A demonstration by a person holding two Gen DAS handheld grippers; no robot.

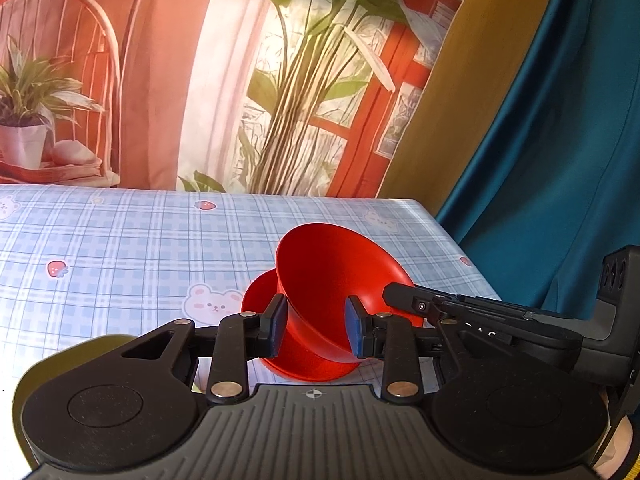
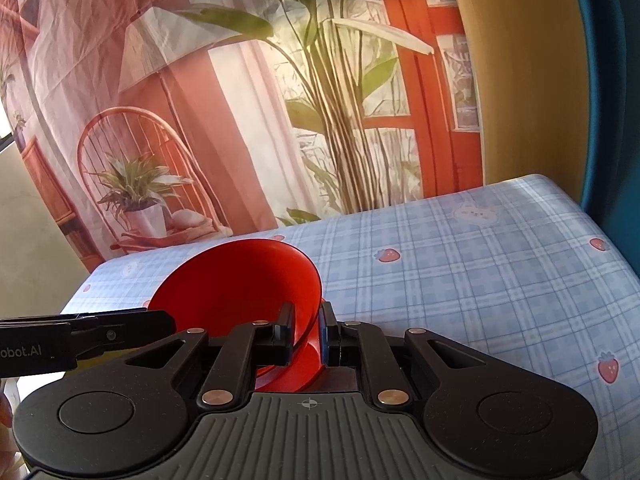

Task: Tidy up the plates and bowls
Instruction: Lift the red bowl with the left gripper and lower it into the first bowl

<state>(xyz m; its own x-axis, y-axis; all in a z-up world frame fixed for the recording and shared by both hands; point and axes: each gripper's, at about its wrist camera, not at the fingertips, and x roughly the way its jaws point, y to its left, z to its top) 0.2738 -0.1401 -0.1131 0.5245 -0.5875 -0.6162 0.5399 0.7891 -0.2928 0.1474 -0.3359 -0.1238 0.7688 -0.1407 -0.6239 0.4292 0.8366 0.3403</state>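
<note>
Red bowl (image 1: 340, 276) is being pinched, tilted, w/ left hand-held gripper (image 1: 316, 330) on its base & right hand-held gripper (image 2: 306, 338) on its rim, above the worktop (image 1: 120, 248).

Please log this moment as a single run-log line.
left gripper: shut on base of tilted red plastic bowl | right gripper: shut on bowl rim | red plate: beneath bowl | blue checked tablecloth: underneath
</note>
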